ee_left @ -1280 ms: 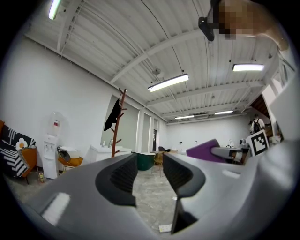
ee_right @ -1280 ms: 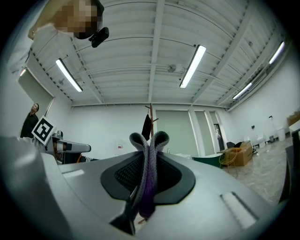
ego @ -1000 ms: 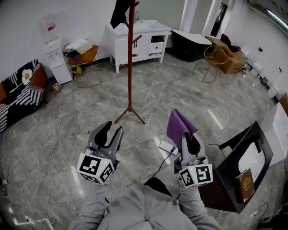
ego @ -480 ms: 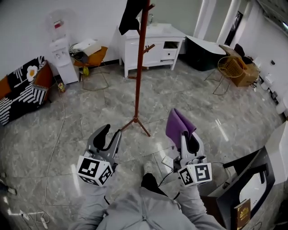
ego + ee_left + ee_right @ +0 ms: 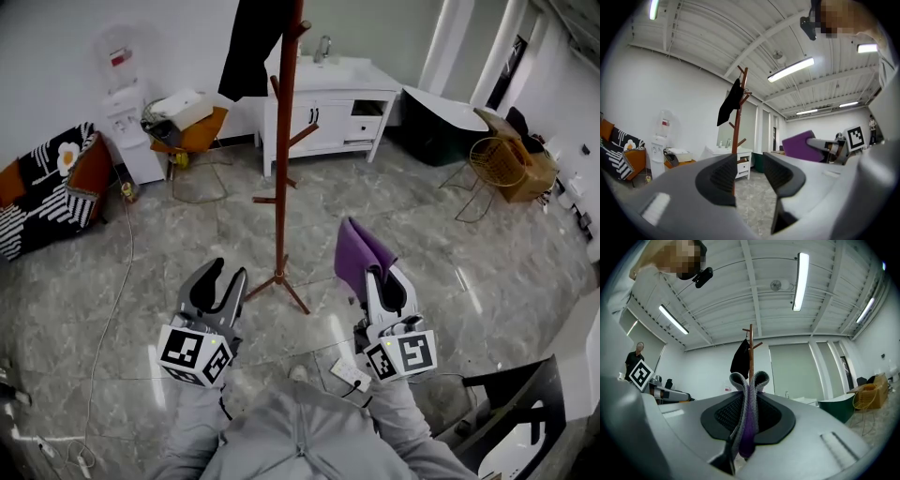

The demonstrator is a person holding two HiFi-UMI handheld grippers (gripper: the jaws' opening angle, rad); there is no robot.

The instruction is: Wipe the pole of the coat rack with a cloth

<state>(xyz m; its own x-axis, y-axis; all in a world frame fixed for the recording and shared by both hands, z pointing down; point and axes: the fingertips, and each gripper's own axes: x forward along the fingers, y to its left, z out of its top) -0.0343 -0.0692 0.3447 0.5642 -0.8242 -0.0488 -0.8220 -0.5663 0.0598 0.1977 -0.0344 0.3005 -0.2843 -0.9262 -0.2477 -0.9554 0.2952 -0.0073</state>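
Note:
A red-brown wooden coat rack point(image 5: 285, 159) stands on the marble floor ahead of me, a black garment point(image 5: 251, 42) hanging near its top. Its pole also rises in the left gripper view point(image 5: 736, 136) and in the right gripper view point(image 5: 750, 350). My right gripper point(image 5: 382, 289) is shut on a folded purple cloth point(image 5: 360, 257), which sticks up between its jaws point(image 5: 747, 416), to the right of the rack's feet. My left gripper point(image 5: 221, 288) is open and holds nothing, just left of the rack's feet. Neither gripper touches the pole.
Behind the rack stands a white cabinet with a sink point(image 5: 330, 98). A water dispenser point(image 5: 126, 117), an orange chair point(image 5: 192, 129) and a patterned sofa point(image 5: 47, 187) are at the left. A wire chair point(image 5: 497, 169) and boxes are at the right. A power strip point(image 5: 351, 375) lies by my feet.
I have stepped closer to the coat rack: it now looks larger and nearer, and both grippers are almost level with its feet. Both grippers keep their states, the cloth still held.

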